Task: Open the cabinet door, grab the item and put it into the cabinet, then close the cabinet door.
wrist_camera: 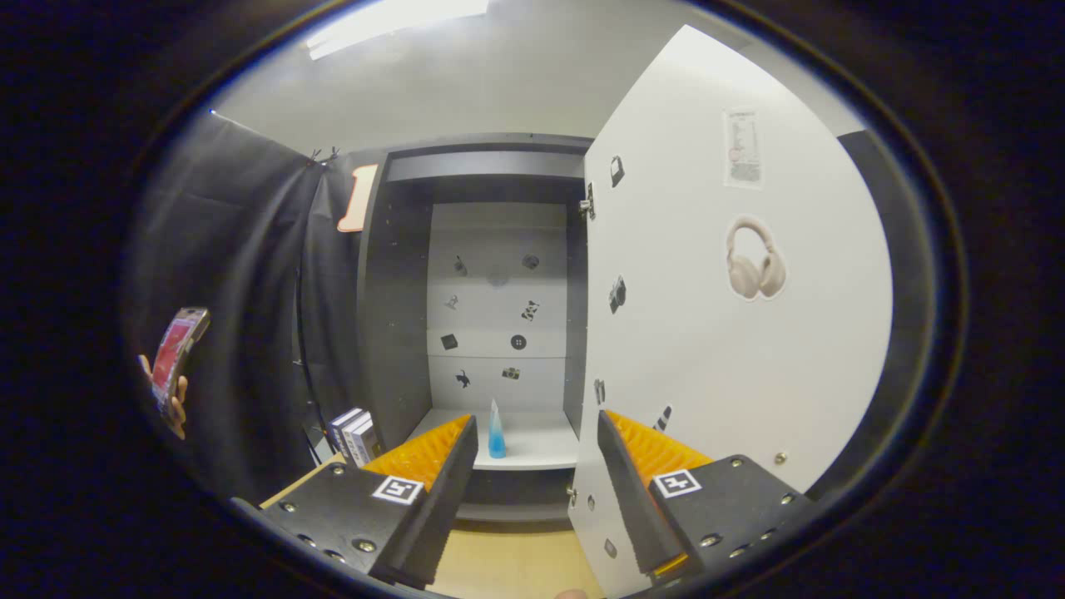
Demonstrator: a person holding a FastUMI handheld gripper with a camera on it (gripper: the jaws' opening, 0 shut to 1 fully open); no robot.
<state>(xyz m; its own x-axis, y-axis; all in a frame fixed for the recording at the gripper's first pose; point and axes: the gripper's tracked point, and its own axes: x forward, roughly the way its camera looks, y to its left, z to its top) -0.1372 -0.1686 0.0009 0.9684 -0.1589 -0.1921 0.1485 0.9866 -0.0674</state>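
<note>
Facing the open cabinet (487, 291), I have its door (715, 316) swung wide on my right, its edge just beside my right finger. The small blue cone-shaped item (497, 433) stands upright on the cabinet shelf, straight ahead beyond my gripper (537, 445), whose fingers are apart and empty. Closing the door looks next.

Black cloth wall (241, 274) draped beside the booth, pale ceiling (532, 75) with a bright strip light (391, 21), light wooden table (507, 566) below
</note>
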